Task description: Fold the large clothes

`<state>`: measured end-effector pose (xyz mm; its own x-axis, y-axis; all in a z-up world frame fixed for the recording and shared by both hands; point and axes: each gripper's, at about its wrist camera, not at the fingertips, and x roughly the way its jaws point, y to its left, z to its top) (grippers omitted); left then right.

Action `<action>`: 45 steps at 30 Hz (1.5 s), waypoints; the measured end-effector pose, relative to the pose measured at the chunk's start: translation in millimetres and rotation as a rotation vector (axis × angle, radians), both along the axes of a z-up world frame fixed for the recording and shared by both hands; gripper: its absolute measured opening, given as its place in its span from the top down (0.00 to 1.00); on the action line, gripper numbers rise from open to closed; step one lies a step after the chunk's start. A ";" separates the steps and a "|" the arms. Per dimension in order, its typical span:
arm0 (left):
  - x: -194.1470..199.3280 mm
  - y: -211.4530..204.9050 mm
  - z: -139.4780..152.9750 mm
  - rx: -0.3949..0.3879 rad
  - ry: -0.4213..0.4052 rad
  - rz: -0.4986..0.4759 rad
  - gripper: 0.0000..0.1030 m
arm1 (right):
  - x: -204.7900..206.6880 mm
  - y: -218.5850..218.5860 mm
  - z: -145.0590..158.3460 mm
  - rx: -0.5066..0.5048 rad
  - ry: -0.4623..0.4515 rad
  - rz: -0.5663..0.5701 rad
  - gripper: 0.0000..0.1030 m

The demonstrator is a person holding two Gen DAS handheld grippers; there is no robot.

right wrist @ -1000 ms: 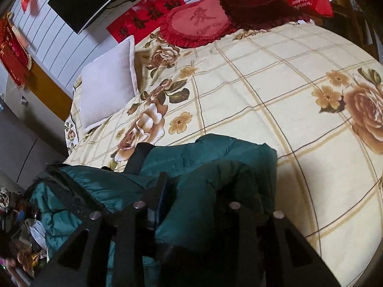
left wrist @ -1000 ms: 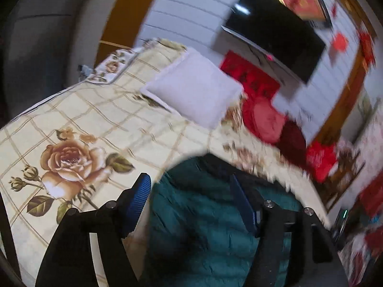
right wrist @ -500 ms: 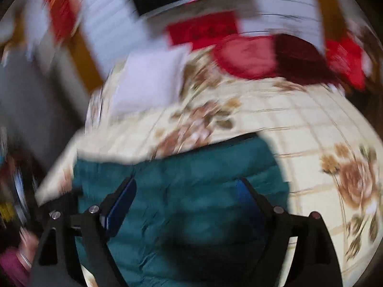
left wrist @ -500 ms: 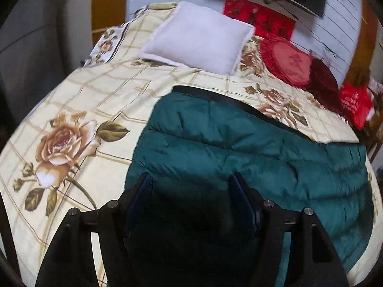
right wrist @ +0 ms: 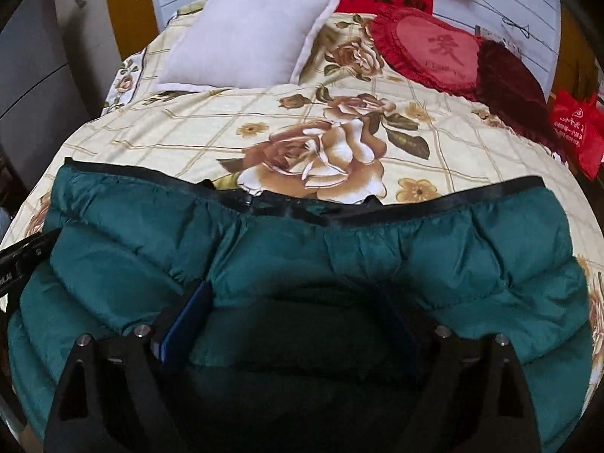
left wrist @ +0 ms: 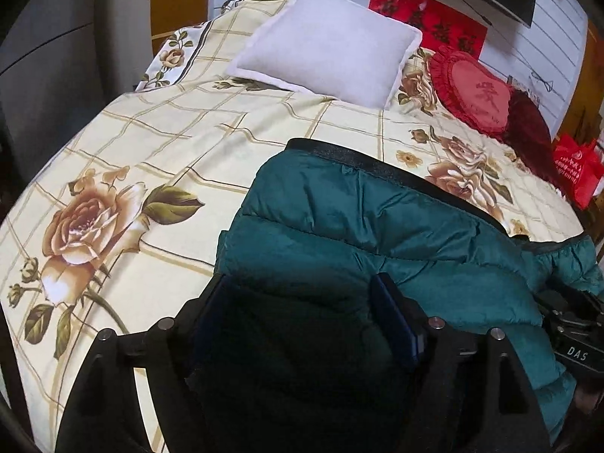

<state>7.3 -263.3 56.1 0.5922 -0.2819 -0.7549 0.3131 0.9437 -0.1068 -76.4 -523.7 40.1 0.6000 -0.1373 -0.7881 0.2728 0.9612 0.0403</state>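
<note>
Teal down jacket (right wrist: 377, 249) spread flat across near edge of bed (left wrist: 181, 151), black-trimmed hem (right wrist: 490, 188) toward headboard end. Left gripper (left wrist: 302, 302) over jacket's left part, fingers (left wrist: 392, 317) wide and opening, fabric below them, not pinched. Right gripper (right wrist: 298, 313) over jacket's middle, fingers (right wrist: 185, 324) wide and opening, nothing gripped. White pillow (left wrist: 328, 41) and red heart cushion (left wrist: 472, 90) at far edge.

Teal puffer jacket (right wrist: 377, 264) spread on the bed (right wrist: 188, 128)
Quilted, puffy and dark green, it lies flat across the near edge of the flowered bedspread, its black-trimmed hem facing the pillows.
</note>
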 end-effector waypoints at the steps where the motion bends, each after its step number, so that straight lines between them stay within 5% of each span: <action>1: -2.8 0.8 2.0 0.004 -0.007 0.001 0.19 | -0.2 -0.3 1.5 0.003 0.005 0.001 0.12; 6: -23.0 5.5 22.4 0.019 -0.091 -0.009 0.22 | -38.0 -7.6 30.6 0.078 -0.076 0.001 0.12; 10: -25.9 1.3 31.3 0.023 -0.111 -0.040 0.22 | -73.1 -24.5 46.8 0.024 -0.099 -0.024 0.12; 21: -6.1 -5.6 11.1 0.018 -0.046 -0.032 0.22 | -76.3 -77.2 13.8 -0.031 -0.012 -0.150 0.08; 27: -7.5 -6.1 10.7 0.031 -0.034 -0.036 0.22 | -76.1 -75.3 13.1 -0.032 -0.002 -0.155 0.06; 33: -22.3 3.7 20.9 0.028 -0.035 -0.043 0.22 | -125.1 -66.4 45.7 -0.004 -0.116 -0.169 0.06; 45: -87.8 31.9 43.2 0.037 -0.123 -0.076 0.22 | -184.6 -43.3 49.1 -0.020 -0.101 -0.185 0.06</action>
<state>-80.5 -231.4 99.3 0.6590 -0.3027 -0.6885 0.3924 0.9193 -0.0286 -261.0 -567.0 89.1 0.6393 -0.2673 -0.7210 0.4403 0.8959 0.0583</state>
